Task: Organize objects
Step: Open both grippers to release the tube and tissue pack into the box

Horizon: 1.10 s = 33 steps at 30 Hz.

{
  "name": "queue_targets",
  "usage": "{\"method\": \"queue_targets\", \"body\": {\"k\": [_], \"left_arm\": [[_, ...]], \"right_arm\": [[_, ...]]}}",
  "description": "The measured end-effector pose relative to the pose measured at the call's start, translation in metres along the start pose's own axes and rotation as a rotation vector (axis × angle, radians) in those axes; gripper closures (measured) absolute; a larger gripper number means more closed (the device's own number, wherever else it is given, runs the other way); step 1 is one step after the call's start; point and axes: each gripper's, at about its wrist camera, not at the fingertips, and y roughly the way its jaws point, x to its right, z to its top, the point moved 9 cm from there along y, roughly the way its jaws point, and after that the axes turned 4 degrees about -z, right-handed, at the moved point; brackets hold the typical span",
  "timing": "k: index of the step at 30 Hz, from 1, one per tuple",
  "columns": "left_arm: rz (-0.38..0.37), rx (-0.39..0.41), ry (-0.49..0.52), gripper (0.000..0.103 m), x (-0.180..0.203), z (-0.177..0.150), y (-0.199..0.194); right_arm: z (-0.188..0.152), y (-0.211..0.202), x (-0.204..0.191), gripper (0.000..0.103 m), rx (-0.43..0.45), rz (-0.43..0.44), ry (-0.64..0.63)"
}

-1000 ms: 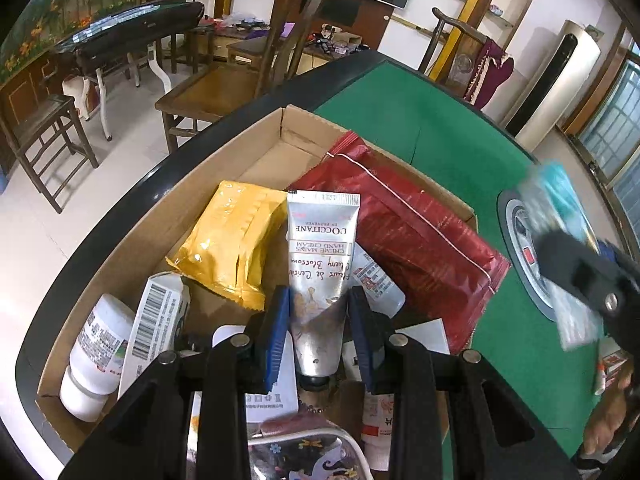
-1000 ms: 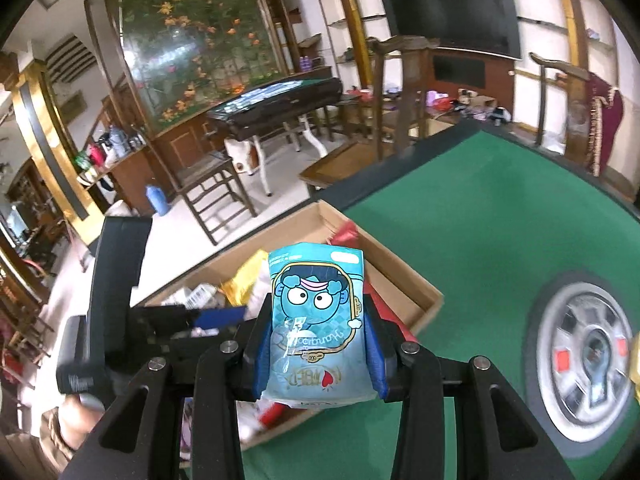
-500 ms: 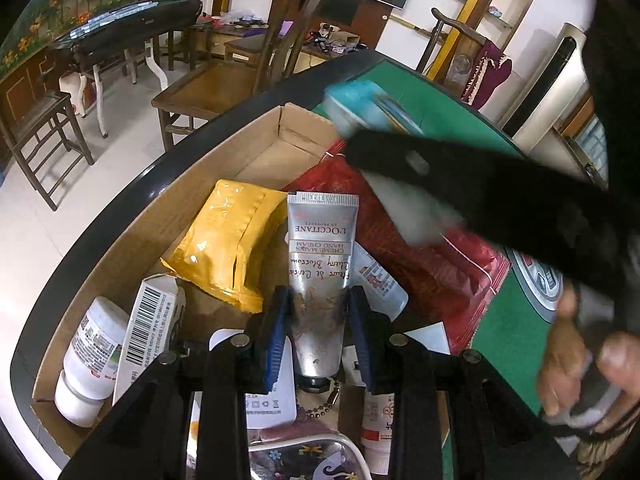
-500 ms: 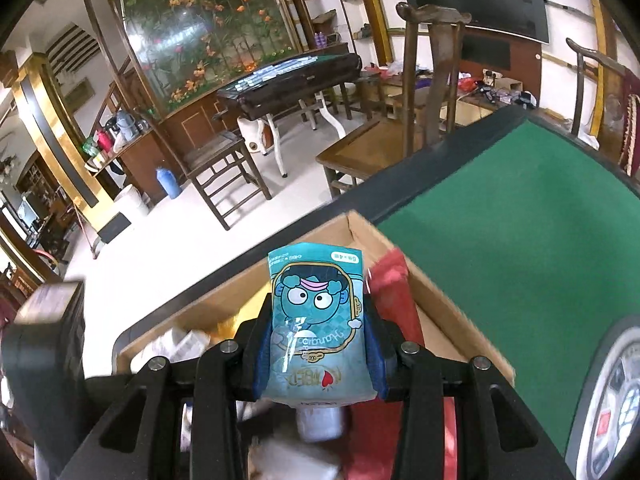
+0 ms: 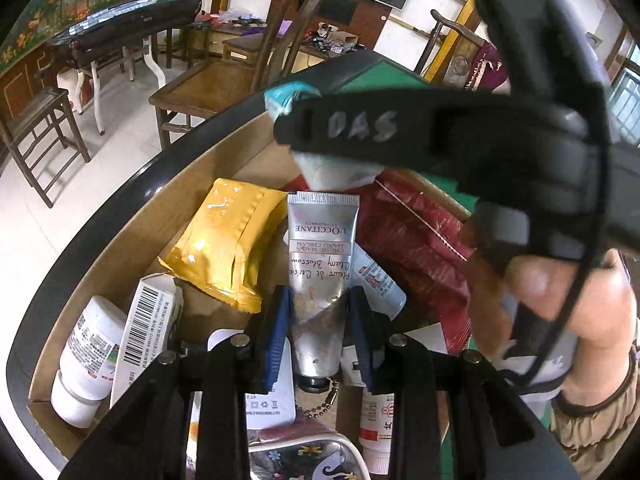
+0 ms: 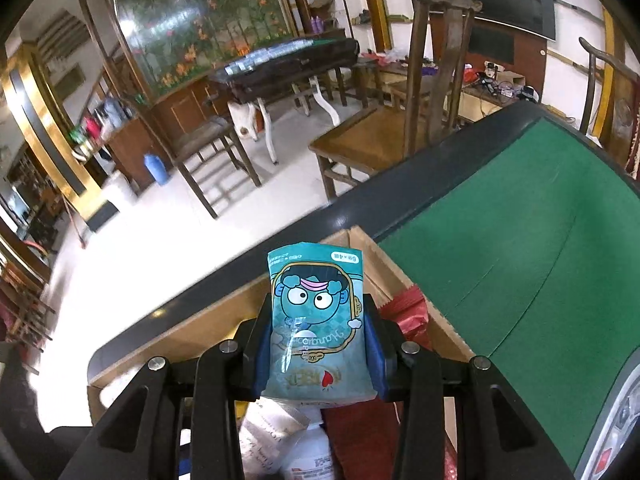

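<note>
My left gripper (image 5: 318, 322) is shut on a silver hand cream tube (image 5: 320, 264), held just above the contents of a cardboard box (image 5: 120, 252). My right gripper (image 6: 318, 350) is shut on a teal cartoon snack packet (image 6: 316, 320) and hangs over the far end of the same box (image 6: 404, 288). In the left wrist view the right gripper's black arm (image 5: 400, 132) crosses above the box, with the packet's teal edge (image 5: 286, 98) poking out. A yellow packet (image 5: 224, 240), a red foil bag (image 5: 412, 236) and a white bottle (image 5: 90, 354) lie inside.
The box sits at the edge of a green felt table (image 6: 520, 248) with a dark rim. A barcoded white carton (image 5: 146, 332), small tubes and a patterned pouch (image 5: 304, 456) fill the near end. A hand (image 5: 560, 304) holds the right gripper. Wooden chairs (image 6: 392, 136) stand beyond the table.
The right gripper with the teal packet has swung in from the right and lower, over the box's far end. The left gripper and tube have stayed put.
</note>
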Motion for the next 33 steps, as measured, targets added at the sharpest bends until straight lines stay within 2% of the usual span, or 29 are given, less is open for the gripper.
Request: {"method": "queue_targets", "body": {"k": [7,11,16,20,22,25,27,33], "left_arm": [[0.000,0.000,-0.002,0.073,-0.001,0.000,0.001],[0.003,0.000,-0.005,0.073,-0.001,-0.001,0.002],[0.019,0.005,0.001,0.073,-0.004,-0.001,0.004],[0.029,0.009,0.002,0.073,-0.006,-0.003,0.003],[0.022,0.013,0.002,0.073,-0.006,-0.004,0.001],[-0.006,0.021,0.007,0.068,-0.004,-0.004,-0.002],[-0.041,0.034,0.025,0.058,0.003,-0.006,-0.006],[-0.045,0.105,0.058,0.045,0.015,-0.009,-0.027]], "right_arm": [[-0.003,0.015,0.008,0.060,-0.046,-0.050,0.002],[0.000,0.012,0.009,0.050,-0.028,-0.031,0.036],[-0.001,-0.007,0.014,0.046,0.022,-0.021,0.074],[-0.009,-0.033,0.011,0.034,0.065,-0.007,0.075],[-0.014,-0.049,0.011,0.034,0.088,-0.012,0.081],[-0.025,-0.077,0.011,0.031,0.128,-0.018,0.100],[-0.037,-0.099,0.015,0.029,0.152,-0.026,0.126],[-0.080,-0.164,0.042,0.027,0.228,-0.116,0.235]]}}
